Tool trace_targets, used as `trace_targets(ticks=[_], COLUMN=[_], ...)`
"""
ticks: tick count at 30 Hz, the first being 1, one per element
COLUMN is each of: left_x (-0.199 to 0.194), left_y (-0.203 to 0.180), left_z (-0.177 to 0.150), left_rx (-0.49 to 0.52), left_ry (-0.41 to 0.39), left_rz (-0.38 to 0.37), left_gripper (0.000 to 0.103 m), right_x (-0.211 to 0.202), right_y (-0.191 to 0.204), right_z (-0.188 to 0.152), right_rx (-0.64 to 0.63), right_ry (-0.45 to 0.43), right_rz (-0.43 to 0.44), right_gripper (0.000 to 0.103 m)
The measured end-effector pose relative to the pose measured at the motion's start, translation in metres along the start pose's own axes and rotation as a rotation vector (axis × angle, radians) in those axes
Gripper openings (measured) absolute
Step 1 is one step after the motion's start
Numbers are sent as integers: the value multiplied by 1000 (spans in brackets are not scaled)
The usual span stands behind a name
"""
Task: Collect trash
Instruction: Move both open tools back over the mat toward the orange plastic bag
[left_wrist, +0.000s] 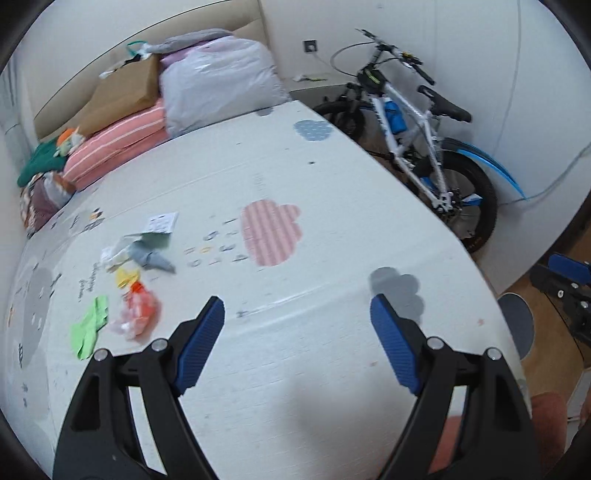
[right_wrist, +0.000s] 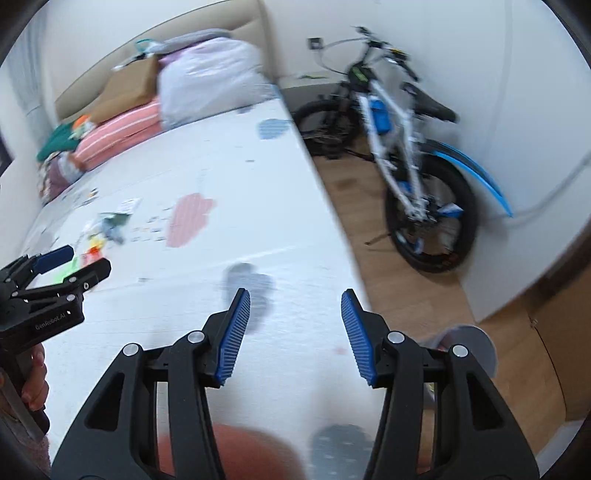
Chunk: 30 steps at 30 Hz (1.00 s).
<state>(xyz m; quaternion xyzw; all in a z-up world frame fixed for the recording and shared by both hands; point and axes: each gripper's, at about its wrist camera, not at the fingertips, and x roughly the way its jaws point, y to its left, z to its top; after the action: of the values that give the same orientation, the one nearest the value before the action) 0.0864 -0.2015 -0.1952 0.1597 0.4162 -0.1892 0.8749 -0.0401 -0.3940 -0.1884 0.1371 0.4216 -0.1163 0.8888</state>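
Several pieces of trash lie in a loose cluster on the white cloud-print mat (left_wrist: 314, 229): a printed white paper (left_wrist: 162, 222), grey-green wrappers (left_wrist: 149, 253), a yellow scrap (left_wrist: 127, 277), a red-orange wrapper (left_wrist: 142, 312) and a green paper (left_wrist: 90, 326). My left gripper (left_wrist: 297, 299) hovers to the right of the cluster, jaws wide, nothing between them. My right gripper (right_wrist: 295, 291) hangs open and empty over the mat's right edge. In the right wrist view the left gripper (right_wrist: 88, 258) appears in front of the blurred trash (right_wrist: 107, 225), held by a hand (right_wrist: 35, 373).
A white and blue bicycle (left_wrist: 413, 122) leans on the wall to the right of the mat, over wooden floor (right_wrist: 406, 295). At the mat's far end are striped pink cushions (left_wrist: 118, 147), a bulging plastic bag (left_wrist: 218, 85), cardboard (left_wrist: 125, 92) and clothes (left_wrist: 40, 166).
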Motion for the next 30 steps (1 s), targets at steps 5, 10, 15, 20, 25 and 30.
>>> trace_targets(ticks=[5, 10, 15, 20, 25, 30], left_x=[-12, -19, -23, -15, 9, 37], left_y=[97, 186, 247, 287, 308, 326], left_z=[-30, -62, -80, -87, -90, -93], left_rx=[-127, -267, -335, -351, -334, -336], left_ry=[16, 44, 54, 53, 73, 109], left_rz=[115, 235, 320, 336, 324, 298], left_gripper=[81, 81, 81, 81, 81, 81], right_x=[17, 37, 47, 64, 95, 131], right_y=[92, 171, 243, 301, 341, 367], right_z=[15, 17, 18, 23, 22, 21], right_rx=[-119, -218, -293, -336, -358, -340], right_ry=[12, 44, 65, 77, 98, 148], right_rz=[107, 202, 277, 337, 348, 356], right_gripper=[50, 50, 50, 54, 55, 55])
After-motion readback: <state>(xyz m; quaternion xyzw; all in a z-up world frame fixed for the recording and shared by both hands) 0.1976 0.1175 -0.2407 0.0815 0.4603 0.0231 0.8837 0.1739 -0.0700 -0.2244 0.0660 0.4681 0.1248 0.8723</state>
